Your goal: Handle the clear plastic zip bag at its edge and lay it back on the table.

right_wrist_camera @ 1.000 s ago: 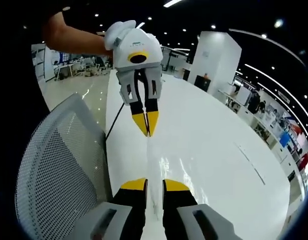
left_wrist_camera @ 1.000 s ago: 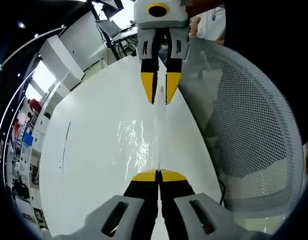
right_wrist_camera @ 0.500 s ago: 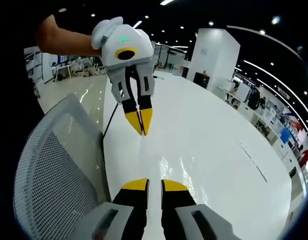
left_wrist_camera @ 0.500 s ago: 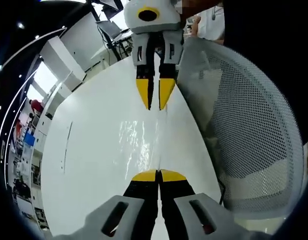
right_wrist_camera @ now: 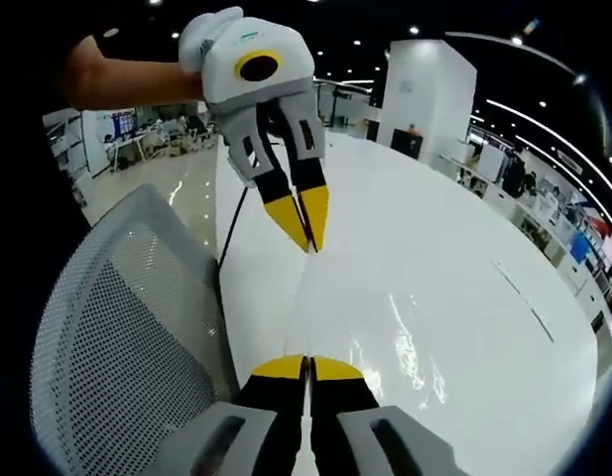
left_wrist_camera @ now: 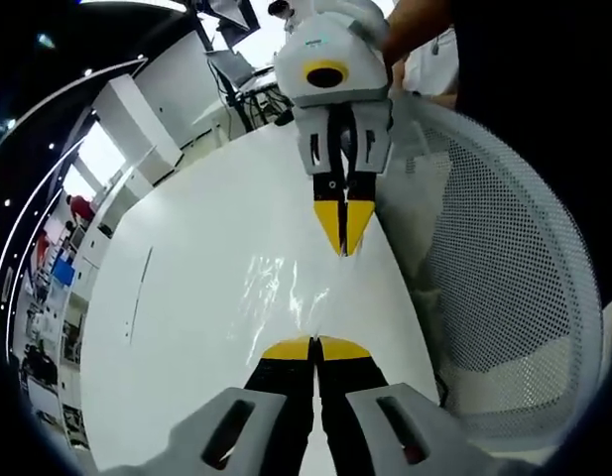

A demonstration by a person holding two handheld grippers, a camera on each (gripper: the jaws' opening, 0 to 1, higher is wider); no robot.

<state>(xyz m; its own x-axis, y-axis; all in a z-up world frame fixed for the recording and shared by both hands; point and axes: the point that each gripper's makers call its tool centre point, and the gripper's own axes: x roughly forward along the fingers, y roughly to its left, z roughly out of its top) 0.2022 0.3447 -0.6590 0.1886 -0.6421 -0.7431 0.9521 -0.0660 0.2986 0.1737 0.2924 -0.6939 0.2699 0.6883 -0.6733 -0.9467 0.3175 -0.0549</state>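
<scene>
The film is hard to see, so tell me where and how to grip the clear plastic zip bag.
Grip the clear plastic zip bag by its thin straight edge, coming end-on along it. The film is flat and limp; that edge runs taut between the left tongs and right tongs, both shut on it.
</scene>
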